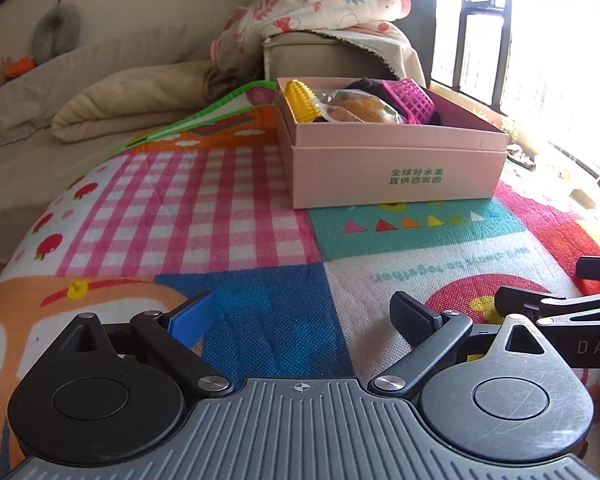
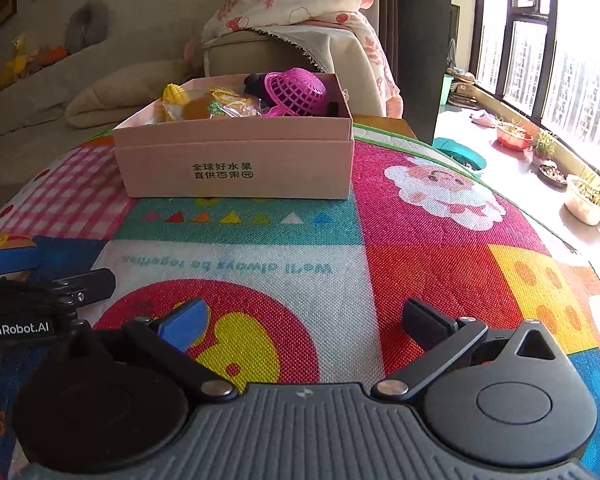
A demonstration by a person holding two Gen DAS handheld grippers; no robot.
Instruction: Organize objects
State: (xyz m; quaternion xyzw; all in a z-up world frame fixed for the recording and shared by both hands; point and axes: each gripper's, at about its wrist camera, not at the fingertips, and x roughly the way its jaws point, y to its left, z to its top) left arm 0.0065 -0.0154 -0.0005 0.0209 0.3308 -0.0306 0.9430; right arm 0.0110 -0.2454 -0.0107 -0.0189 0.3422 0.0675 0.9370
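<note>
My left tongs (image 1: 304, 316) and right tongs (image 2: 304, 320) are both released, nothing between them, above the colourful patchwork play mat (image 2: 440, 264). The pink cardboard box (image 2: 236, 160) sits near the mat's far edge, with a yellow toy corn cob (image 2: 174, 94) and magenta plastic basket (image 2: 296, 90) inside.

Pink box (image 2: 236, 168) ahead of the claw: green "全球好水果 直供百果园". Play mat (image 2: 228, 268), upside down: "we'll always be together". Left claw (image 2: 16, 328) body: "GenRobot.AI".

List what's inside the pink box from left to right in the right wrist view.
Yellow toy corn → wrapped bread packet → magenta plastic basket, all in the pink box.
</note>
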